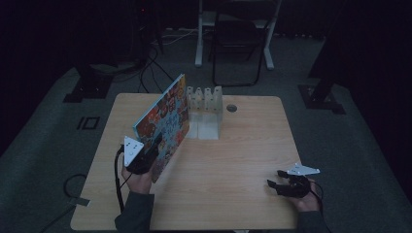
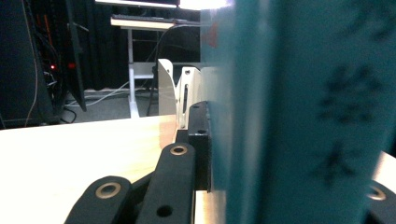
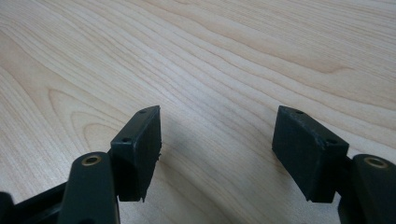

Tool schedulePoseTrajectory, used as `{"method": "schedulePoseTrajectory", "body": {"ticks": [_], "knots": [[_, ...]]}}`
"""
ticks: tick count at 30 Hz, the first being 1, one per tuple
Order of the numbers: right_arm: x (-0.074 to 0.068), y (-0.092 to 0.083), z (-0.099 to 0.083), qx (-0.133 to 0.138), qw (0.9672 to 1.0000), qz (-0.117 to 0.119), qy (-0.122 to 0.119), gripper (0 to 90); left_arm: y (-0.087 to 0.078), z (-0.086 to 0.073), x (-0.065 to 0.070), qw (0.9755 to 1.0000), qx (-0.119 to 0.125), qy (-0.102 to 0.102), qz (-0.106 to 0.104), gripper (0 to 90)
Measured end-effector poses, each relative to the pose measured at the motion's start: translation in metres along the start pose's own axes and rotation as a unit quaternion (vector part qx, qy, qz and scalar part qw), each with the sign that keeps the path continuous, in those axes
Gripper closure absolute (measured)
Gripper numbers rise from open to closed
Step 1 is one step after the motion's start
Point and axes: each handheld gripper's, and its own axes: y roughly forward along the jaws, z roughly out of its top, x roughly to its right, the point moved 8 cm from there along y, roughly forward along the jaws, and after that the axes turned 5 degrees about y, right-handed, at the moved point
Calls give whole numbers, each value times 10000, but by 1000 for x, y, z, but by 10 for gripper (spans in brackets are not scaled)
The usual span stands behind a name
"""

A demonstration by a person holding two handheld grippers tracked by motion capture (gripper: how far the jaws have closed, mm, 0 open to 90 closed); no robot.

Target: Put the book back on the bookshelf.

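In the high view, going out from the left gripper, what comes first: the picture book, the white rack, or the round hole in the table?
From the left gripper:
1. Picture book, clamped in it, tilted up at table left.
2. White rack, just beyond the book, toward the far edge.
3. Round hole, right of the rack.

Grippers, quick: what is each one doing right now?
Left gripper: shut on the colourful, teal-spined picture book, held tilted above the light wooden table.
Right gripper: open, holding nothing, low over the table.
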Motion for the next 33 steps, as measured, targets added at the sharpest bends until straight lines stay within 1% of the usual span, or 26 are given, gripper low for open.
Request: {"method": "schedulePoseTrajectory", "body": {"ticks": [11,21,26,33], "knots": [[0,0,0,2,10000,5,1,320,8,0,1,10000,-19,66,66,812],[0,0,0,-1,10000,7,-1,320,15,2,0,9999,-15,55,109,812],[0,0,0,-5,10000,8,1,320,18,2,0,9999,10,-8,111,811],[0,0,0,-1,10000,12,0,320,24,2,2,9999,14,-1,130,812]]}}
